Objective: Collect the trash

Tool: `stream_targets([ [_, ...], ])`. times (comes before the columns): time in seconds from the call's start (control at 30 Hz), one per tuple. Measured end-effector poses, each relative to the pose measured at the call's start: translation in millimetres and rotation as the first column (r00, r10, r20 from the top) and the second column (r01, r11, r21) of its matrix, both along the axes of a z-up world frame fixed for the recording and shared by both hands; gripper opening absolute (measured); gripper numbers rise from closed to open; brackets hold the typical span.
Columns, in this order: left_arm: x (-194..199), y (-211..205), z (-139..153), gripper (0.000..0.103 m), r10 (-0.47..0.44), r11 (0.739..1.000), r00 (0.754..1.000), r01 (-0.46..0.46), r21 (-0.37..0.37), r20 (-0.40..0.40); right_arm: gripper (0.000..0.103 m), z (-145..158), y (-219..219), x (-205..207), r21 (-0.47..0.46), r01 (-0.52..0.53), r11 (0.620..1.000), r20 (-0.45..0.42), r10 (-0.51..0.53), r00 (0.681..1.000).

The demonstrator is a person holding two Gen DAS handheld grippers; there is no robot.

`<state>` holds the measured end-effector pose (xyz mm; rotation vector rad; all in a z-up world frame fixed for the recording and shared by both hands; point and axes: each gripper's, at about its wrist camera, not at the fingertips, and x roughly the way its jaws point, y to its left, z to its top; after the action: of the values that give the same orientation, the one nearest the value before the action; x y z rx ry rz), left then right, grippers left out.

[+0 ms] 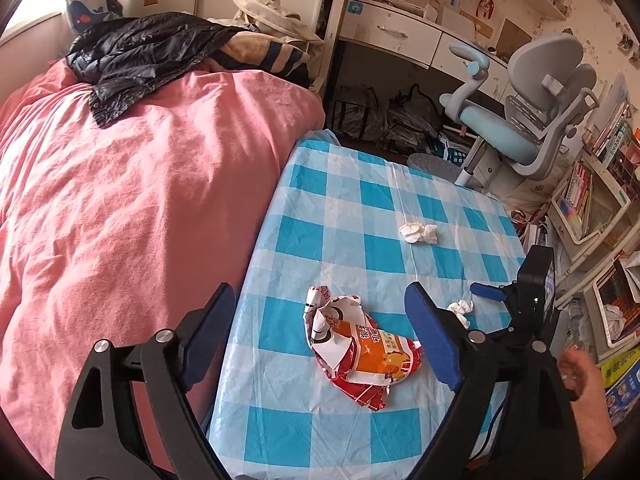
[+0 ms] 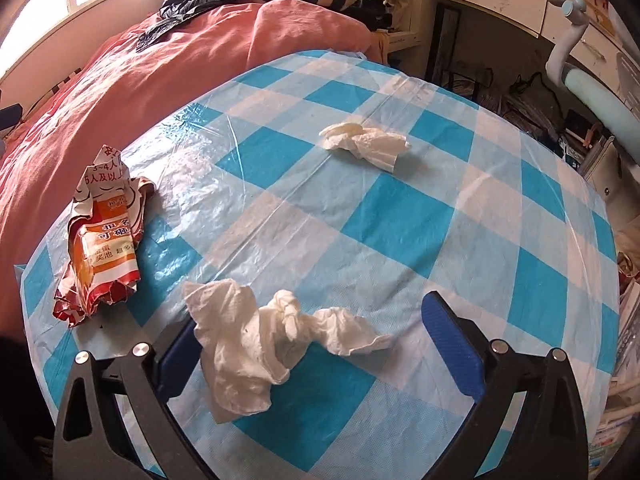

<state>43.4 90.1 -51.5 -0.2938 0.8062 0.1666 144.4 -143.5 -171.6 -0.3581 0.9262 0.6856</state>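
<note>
Nearest our right wrist camera lies a crumpled white paper tissue (image 2: 264, 336), resting on the table (image 2: 420, 216) covered in a blue-and-white checked plastic cloth. We see our right gripper (image 2: 320, 344) spread wide, its blue-padded fingers on either side of this tissue; the left pad is partly hidden behind the tissue, so we cannot tell if it touches, and the right pad stands apart from it. Nothing is clamped.

Our left gripper (image 1: 320, 336) is likewise wide open and holds nothing. Between its fingers, in the left wrist view, lies a crushed red, orange and white printed snack wrapper (image 1: 360, 348), flat on the table near the edge facing the bed. Whether the pads touch the wrapper or the cloth, we cannot tell.

A second crumpled white tissue (image 2: 366, 144) sits further out on the table, well apart from both grippers.

Beside the table is a bed under a pink duvet (image 1: 140, 200), with a black shiny jacket (image 1: 136, 52) heaped at its far end. No bin or bag for the trash is identifiable in either view.
</note>
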Motion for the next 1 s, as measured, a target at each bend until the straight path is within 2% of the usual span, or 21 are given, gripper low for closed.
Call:
stream_targets([
  [0.23, -6, -2, 0, 0.09, 0.022, 0.999, 1.0, -0.021, 0.035, -0.01, 0.097, 0, 0, 0, 0.0, 0.0, 1.0, 0.0, 0.0, 1.0],
  [0.43, -13, -40, -3, 0.091, -0.04, 0.984, 0.999, 0.043, 0.174, -0.023, 0.097, 0, 0, 0, 0.0, 0.0, 1.0, 0.0, 0.0, 1.0],
  [0.5, -17, -58, -2, 0.091, -0.092, 0.967, 0.995, 0.095, 0.234, -0.023, 0.097, 0, 0, 0, 0.0, -0.001, 1.0, 0.0, 0.001, 1.0],
  [0.67, -24, -97, 1, 0.092, -0.235, 0.897, 0.972, 0.228, 0.378, -0.03, 0.097, 0, 0, 0, 0.001, -0.001, 1.0, 0.0, 0.001, 1.0],
  [0.8, -25, -102, 4, 0.092, -0.257, 0.895, 0.966, 0.249, 0.371, -0.028, 0.097, 0, 0, 0, 0.0, -0.001, 1.0, 0.0, 0.001, 1.0],
  [1.0, -27, -86, 9, 0.093, -0.244, 0.924, 0.97, 0.234, 0.303, -0.004, 0.097, 0, 0, 0, 0.0, 0.0, 1.0, 0.0, 0.0, 1.0],
])
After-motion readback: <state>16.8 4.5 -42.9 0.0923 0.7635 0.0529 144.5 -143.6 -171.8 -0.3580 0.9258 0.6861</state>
